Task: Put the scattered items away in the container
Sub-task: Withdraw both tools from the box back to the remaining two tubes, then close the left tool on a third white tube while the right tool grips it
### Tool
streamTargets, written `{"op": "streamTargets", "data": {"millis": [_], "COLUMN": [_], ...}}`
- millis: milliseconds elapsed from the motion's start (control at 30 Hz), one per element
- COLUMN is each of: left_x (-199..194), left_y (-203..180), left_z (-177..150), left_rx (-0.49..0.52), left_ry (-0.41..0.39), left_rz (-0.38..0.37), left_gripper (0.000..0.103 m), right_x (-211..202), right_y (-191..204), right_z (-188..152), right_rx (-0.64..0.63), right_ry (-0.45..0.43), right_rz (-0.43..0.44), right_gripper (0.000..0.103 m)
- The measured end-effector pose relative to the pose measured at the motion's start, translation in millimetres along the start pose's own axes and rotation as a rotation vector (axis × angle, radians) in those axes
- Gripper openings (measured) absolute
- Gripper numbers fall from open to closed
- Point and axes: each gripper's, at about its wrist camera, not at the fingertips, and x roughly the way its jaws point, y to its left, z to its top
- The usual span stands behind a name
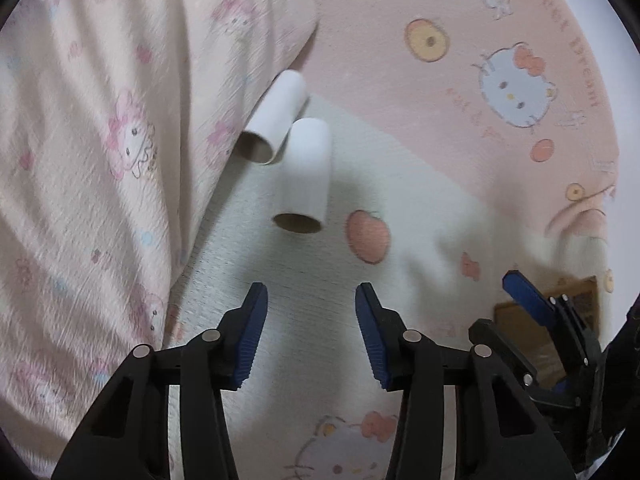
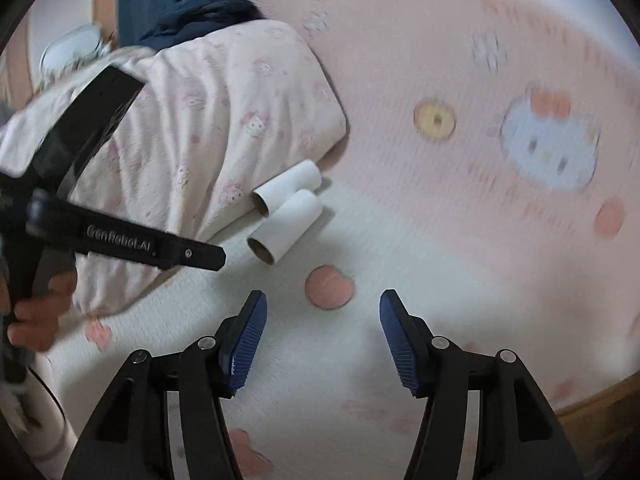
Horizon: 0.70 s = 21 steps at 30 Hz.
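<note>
Two white cardboard tubes lie side by side on a pink and white cartoon-cat bedsheet (image 1: 400, 184). The nearer tube (image 1: 307, 172) lies ahead of my left gripper (image 1: 311, 296), which is open and empty. The farther tube (image 1: 276, 114) rests against a folded quilt. In the right wrist view the nearer tube (image 2: 286, 226) and farther tube (image 2: 289, 189) lie ahead and left of my right gripper (image 2: 322, 300), open and empty. The left gripper's body (image 2: 120, 240) shows at the left there. No container is clearly in view.
A pale pink printed quilt (image 1: 100, 160) is heaped on the left, also seen in the right wrist view (image 2: 192, 140). Dark blue cloth (image 2: 200, 12) lies behind it. A wooden edge (image 2: 600, 404) borders the bed at lower right. The right gripper (image 1: 540, 312) shows at the left view's right edge.
</note>
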Motion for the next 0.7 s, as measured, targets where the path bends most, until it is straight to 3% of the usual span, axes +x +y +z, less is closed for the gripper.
{"op": "streamTargets", "data": {"millis": [133,267,400,467,600,700], "left_x": [13.5,26.2,37.4,42.5,49.5,53.5], "left_y": [9.7,20.6,36.1,39.0,33.0,23.9], "left_z": [9.3,25.2,41.3,48.7,60.5,65.5], "left_rx": [-0.039,-0.109,-0.219,-0.247,-0.222,-0.139], "left_ry": [0.012,0.002,-0.004,-0.025,-0.040,-0.052], "left_rz": [-0.026,-0.074,-0.161,-0.161,-0.155,-0.092], "left_gripper": [0.045,0.046,0.053,0.053,0.053,0.053], "right_x": [21.0,43.3,71.3,83.8,98.7,98.0], "right_y": [-7.7,-9.0,-9.6,-11.4,-19.2,-30.0], "right_z": [-0.7,2.1,1.6,-0.9,-5.1,-7.1], "right_rx": [0.081,0.107,0.105,0.111,0.171,0.240], "right_ry": [-0.007,-0.016,0.032,0.067,0.100,0.077], "right_rz": [0.061,0.062,0.047,0.046,0.035,0.057], "right_gripper": [0.058,0.059,0.059,0.059,0.059,0.059]}}
